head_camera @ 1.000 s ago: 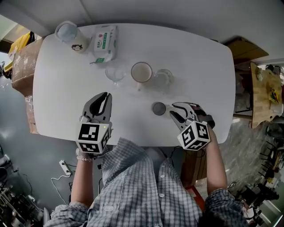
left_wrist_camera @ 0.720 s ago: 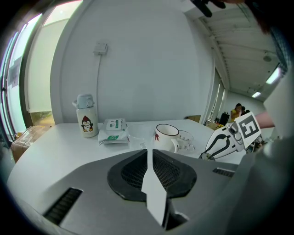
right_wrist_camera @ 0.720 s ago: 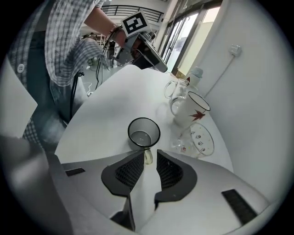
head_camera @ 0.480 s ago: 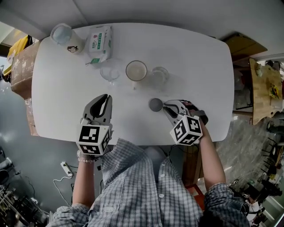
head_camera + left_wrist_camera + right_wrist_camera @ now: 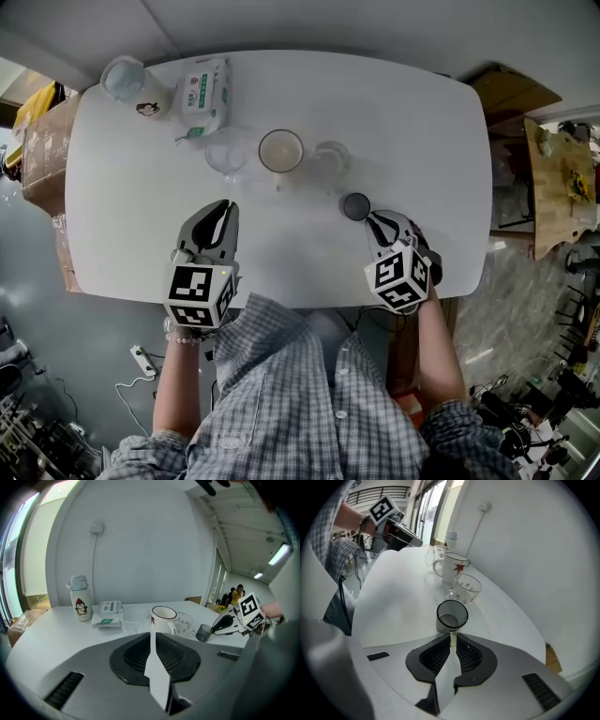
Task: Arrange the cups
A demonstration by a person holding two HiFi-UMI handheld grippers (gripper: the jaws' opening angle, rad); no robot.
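Grey see-through small cup [image 5: 356, 206] is near the white table's [image 5: 422, 112] front, just right of the clear glass mug [image 5: 330, 161]. Right gripper [image 5: 370, 218] has just been closing and now pinches its rim. I'd keep it level. Left gripper [image 5: 221, 210] is pressed together, empty.

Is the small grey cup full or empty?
Empty: the right gripper view looks into the grey cup and shows only its bare bottom.
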